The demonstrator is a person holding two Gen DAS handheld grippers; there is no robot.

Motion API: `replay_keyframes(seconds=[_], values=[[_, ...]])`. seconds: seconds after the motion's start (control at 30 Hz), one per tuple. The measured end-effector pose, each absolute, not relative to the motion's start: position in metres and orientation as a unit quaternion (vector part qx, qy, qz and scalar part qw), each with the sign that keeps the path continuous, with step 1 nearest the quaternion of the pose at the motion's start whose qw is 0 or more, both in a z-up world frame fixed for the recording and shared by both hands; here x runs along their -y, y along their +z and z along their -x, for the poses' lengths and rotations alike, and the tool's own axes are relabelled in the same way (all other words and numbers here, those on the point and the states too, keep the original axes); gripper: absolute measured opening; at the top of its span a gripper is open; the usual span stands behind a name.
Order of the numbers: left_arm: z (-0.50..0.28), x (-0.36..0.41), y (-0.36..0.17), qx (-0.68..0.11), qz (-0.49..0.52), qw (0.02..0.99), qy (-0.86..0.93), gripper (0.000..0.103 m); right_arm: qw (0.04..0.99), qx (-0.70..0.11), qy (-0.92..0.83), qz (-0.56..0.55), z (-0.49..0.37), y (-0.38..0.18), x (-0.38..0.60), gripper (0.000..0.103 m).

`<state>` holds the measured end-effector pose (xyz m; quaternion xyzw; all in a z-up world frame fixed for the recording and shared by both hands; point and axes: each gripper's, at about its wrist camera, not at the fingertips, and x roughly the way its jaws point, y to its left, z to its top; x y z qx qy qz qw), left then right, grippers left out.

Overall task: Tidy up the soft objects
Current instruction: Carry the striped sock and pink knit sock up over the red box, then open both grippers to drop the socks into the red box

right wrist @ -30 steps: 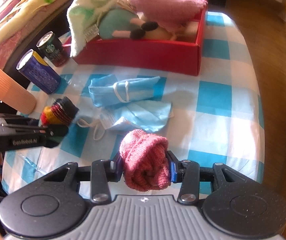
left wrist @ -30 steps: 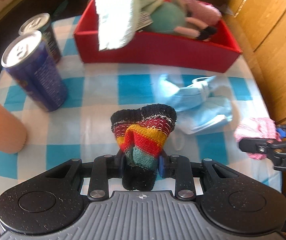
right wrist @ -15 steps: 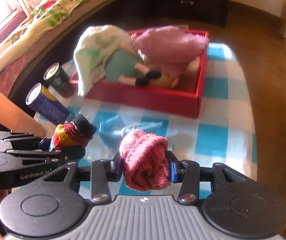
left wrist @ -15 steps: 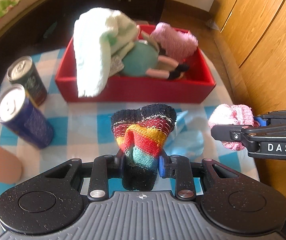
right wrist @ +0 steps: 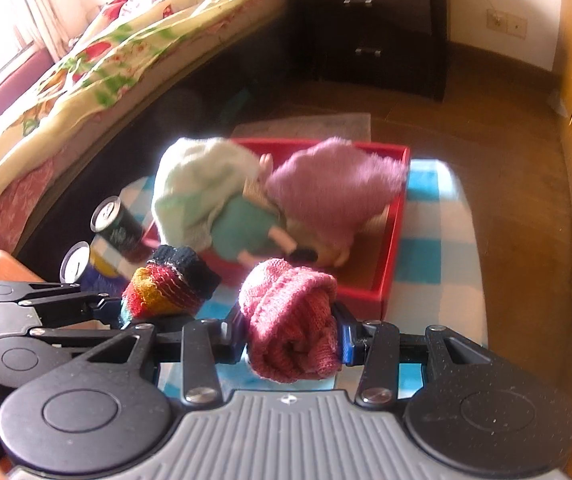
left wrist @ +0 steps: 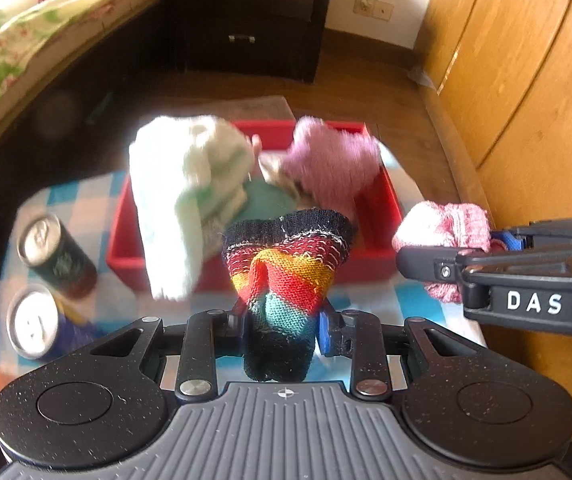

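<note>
My left gripper (left wrist: 282, 320) is shut on a rainbow-striped knit sock (left wrist: 286, 276), held above the table in front of the red box (left wrist: 126, 252). My right gripper (right wrist: 292, 336) is shut on a rolled pink knit sock (right wrist: 290, 320). Each gripper shows in the other's view: the right gripper (left wrist: 438, 256) with the pink sock (left wrist: 442, 228), the left gripper (right wrist: 126, 308) with the striped sock (right wrist: 166, 288). The red box (right wrist: 390, 264) holds a white towel (right wrist: 198, 184), a teal plush toy (right wrist: 242, 232) and a fluffy pink cloth (right wrist: 334, 192).
Two drink cans stand left of the box, a dark green one (left wrist: 58, 256) and a blue one (left wrist: 42, 324). The table has a blue-and-white checked cloth (right wrist: 434, 256). A bed (right wrist: 86, 68), a dark dresser (right wrist: 382, 28) and wooden wardrobe doors (left wrist: 526, 80) surround it.
Both grippers have risen and tilted up with their socks. The box now sits lower and farther in view, and the blue face masks have dropped out of sight.
</note>
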<state>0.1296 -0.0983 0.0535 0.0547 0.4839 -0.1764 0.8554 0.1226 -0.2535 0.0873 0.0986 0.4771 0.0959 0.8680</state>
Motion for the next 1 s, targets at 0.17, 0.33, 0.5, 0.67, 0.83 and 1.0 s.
replay_keyframes(seconds=[0.17, 0.33, 0.5, 0.67, 0.83, 1.0], values=[[-0.160, 0.106, 0.065, -0.475, -0.051, 0.864, -0.162, 0.032, 0.873, -0.468, 0.083, -0.108, -0.150, 0.093, 0.260, 0.021], [-0.191, 0.114, 0.059, -0.475, -0.056, 0.866, -0.147, 0.032, 0.874, -0.469, 0.066, -0.111, -0.181, 0.088, 0.264, 0.021], [-0.213, 0.119, 0.049, -0.478, -0.052, 0.866, -0.137, 0.032, 0.866, -0.485, 0.056, -0.107, -0.210, 0.068, 0.265, 0.021], [-0.232, 0.127, 0.047, -0.472, -0.062, 0.869, -0.132, 0.031, 0.860, -0.497, 0.058, -0.104, -0.227, 0.053, 0.263, 0.021], [-0.257, 0.129, 0.037, -0.481, -0.056, 0.867, -0.121, 0.034, 0.852, -0.508, 0.056, -0.116, -0.246, 0.037, 0.264, 0.021], [-0.268, 0.135, 0.029, -0.480, -0.061, 0.867, -0.120, 0.049, 0.848, -0.515, 0.051, -0.117, -0.258, 0.027, 0.261, 0.022]])
